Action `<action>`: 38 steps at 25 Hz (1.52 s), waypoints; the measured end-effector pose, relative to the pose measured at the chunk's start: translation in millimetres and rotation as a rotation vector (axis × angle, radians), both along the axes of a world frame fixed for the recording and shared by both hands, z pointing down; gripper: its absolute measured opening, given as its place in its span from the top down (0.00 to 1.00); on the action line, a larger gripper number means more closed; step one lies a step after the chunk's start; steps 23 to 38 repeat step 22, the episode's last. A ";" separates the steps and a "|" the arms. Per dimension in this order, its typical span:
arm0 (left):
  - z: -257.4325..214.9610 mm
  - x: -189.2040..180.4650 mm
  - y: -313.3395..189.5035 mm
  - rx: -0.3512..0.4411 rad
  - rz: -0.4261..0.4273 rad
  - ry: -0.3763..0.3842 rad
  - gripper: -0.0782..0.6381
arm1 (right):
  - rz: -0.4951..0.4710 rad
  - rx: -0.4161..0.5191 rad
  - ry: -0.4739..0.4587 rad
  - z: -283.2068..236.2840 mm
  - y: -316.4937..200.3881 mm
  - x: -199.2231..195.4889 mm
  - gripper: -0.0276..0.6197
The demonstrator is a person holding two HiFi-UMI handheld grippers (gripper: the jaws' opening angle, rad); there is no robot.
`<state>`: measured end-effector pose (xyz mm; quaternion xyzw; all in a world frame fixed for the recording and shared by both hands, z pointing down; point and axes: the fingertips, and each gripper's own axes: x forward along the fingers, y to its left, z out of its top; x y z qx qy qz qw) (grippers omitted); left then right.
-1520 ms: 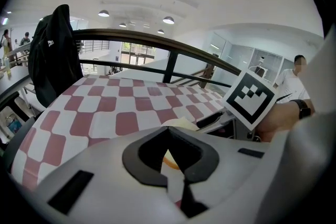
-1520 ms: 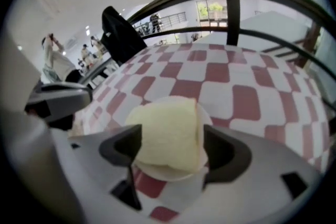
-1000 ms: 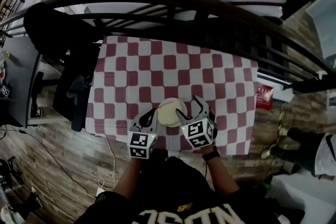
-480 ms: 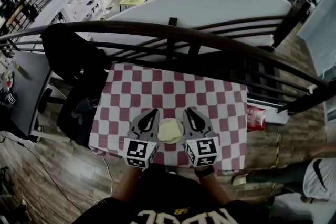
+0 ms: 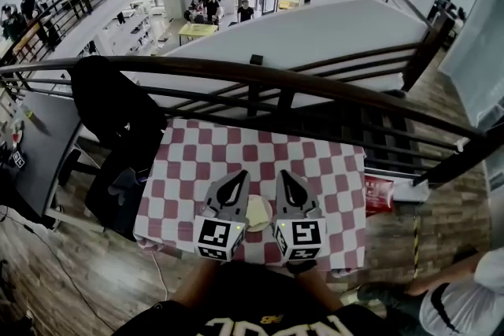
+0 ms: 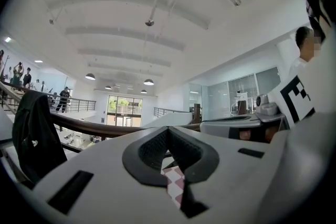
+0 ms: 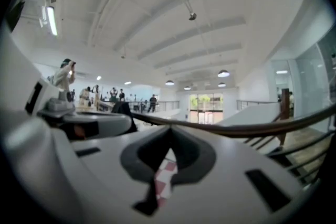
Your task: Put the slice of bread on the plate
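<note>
A pale slice of bread lies on a white plate near the front edge of the red-and-white checked table. Both are half hidden between my two grippers. My left gripper hangs above the plate's left side and my right gripper above its right side. Both point away from me over the table. In the left gripper view the left gripper is shut, tips touching, holding nothing. The right gripper looks the same in its own view. Only a strip of checked cloth shows behind each pair of jaws.
A dark curved railing runs just behind the table. A black garment hangs at the table's left, beside a dark desk. A red packet sits off the right edge. A person stands at lower right.
Both grippers have risen off the table and levelled out. The right gripper's jaws, open beside the plate a second ago, have closed. The bread stays on the plate.
</note>
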<state>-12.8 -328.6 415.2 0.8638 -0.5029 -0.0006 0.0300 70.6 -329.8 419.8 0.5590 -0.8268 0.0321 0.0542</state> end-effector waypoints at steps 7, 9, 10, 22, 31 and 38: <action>-7.8 -6.0 -3.5 0.031 -0.015 -0.005 0.87 | -0.009 0.021 0.022 -4.2 -0.4 -2.9 0.93; -6.7 -6.9 -4.5 0.031 -0.015 -0.008 0.87 | -0.010 0.020 0.024 -3.7 -1.1 -3.1 0.93; -7.0 -6.7 -4.5 0.032 -0.013 -0.010 0.87 | -0.011 0.019 0.025 -3.4 -1.2 -3.4 0.93; -2.9 -8.5 -4.8 0.028 0.015 -0.013 0.87 | -0.031 0.025 0.068 -7.9 -0.9 -20.7 0.93; -2.9 -8.5 -4.8 0.028 0.015 -0.013 0.87 | -0.031 0.025 0.068 -7.9 -0.9 -20.7 0.93; -2.9 -8.5 -4.8 0.028 0.015 -0.013 0.87 | -0.031 0.025 0.068 -7.9 -0.9 -20.7 0.93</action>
